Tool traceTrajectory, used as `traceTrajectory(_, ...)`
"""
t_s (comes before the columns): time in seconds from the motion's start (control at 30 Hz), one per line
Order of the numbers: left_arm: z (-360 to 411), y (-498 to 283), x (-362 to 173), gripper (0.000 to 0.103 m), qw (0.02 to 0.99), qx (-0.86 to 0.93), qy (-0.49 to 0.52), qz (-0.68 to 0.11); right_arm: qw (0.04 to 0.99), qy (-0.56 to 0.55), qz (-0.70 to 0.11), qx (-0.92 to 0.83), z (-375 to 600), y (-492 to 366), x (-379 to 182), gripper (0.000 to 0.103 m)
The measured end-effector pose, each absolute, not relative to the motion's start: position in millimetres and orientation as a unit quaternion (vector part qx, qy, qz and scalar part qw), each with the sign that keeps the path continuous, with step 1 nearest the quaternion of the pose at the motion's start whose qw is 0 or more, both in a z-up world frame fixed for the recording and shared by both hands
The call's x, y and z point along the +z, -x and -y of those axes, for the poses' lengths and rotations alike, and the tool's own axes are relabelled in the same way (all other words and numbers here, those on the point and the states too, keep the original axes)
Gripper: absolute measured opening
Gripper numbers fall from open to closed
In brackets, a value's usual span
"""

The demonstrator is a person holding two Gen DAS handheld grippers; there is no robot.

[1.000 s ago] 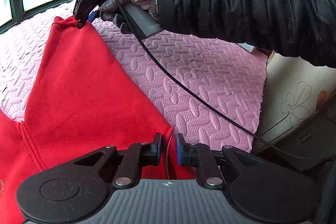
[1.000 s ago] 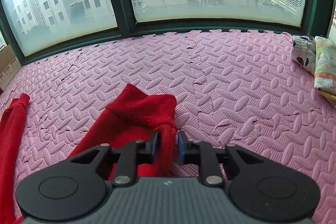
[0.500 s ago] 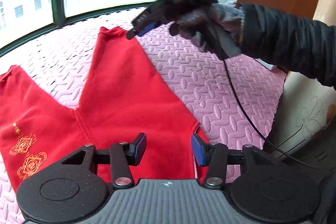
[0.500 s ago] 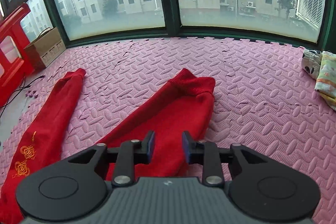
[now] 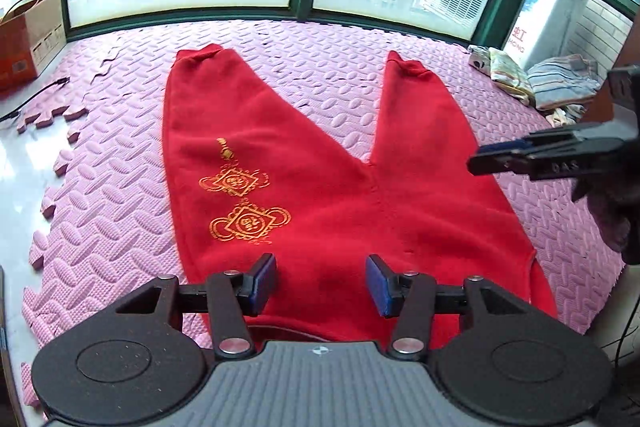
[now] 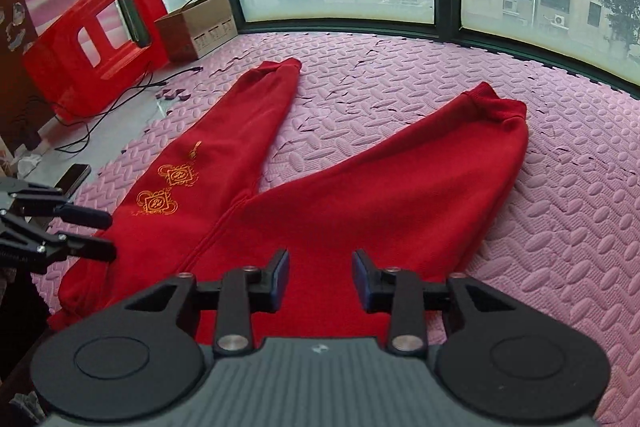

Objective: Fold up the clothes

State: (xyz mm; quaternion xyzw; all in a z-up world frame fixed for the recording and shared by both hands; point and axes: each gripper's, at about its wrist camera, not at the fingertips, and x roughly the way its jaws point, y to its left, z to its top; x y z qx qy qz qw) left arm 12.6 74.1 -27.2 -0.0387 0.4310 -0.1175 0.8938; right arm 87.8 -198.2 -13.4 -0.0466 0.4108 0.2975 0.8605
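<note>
Red trousers (image 5: 320, 195) lie flat on the pink foam mat (image 5: 120, 187), legs spread in a V toward the window, with gold embroidery (image 5: 244, 203) on the left leg. My left gripper (image 5: 322, 285) hangs open over the waist end, nothing between its pads. In the right wrist view the same trousers (image 6: 380, 195) lie below my right gripper (image 6: 320, 279); its jaws are opening with nothing between them. Each gripper shows in the other's view: the right gripper (image 5: 508, 159) at the right edge, the left gripper (image 6: 90, 233) at the left edge beside the waist.
A brown paper bag (image 5: 28, 35) stands at the far left by the window. Folded clothes (image 5: 552, 83) are piled at the far right. A red plastic stool (image 6: 96, 39), cables (image 6: 120, 107) and a phone (image 6: 74, 175) lie off the mat's left side.
Both grippers have drawn back from the right leg's cuff end toward the waist and opened their jaws. The whole garment has come into view, spread flat.
</note>
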Motion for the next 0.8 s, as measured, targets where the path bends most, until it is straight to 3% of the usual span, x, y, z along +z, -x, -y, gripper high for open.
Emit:
traceTrajectory(0.13, -84, -1, -41, 0.05, 0.89, -0.104, 0.019, -0.443, 0.851, 0.064, -0.423, 0.305, 195, -72, -24, 0.034)
traceTrajectory(0.5, -49, 4, -12, 0.048, 0.9, -0.147, -0.008, -0.411, 0.841, 0.099, -0.43, 0.314, 197, -48, -28, 0.035)
traceTrajectory(0.63, -18, 15, -4, 0.051, 0.888, -0.216, -0.021, -0.406, 0.838, 0.096, -0.435, 0.316, 199, -49, -29, 0.035)
traceTrajectory(0.8, 35, 31, -2, 0.064, 0.863, -0.31, -0.042, -0.396, 0.852, 0.057, -0.427, 0.298, 214, -67, -14, 0.036)
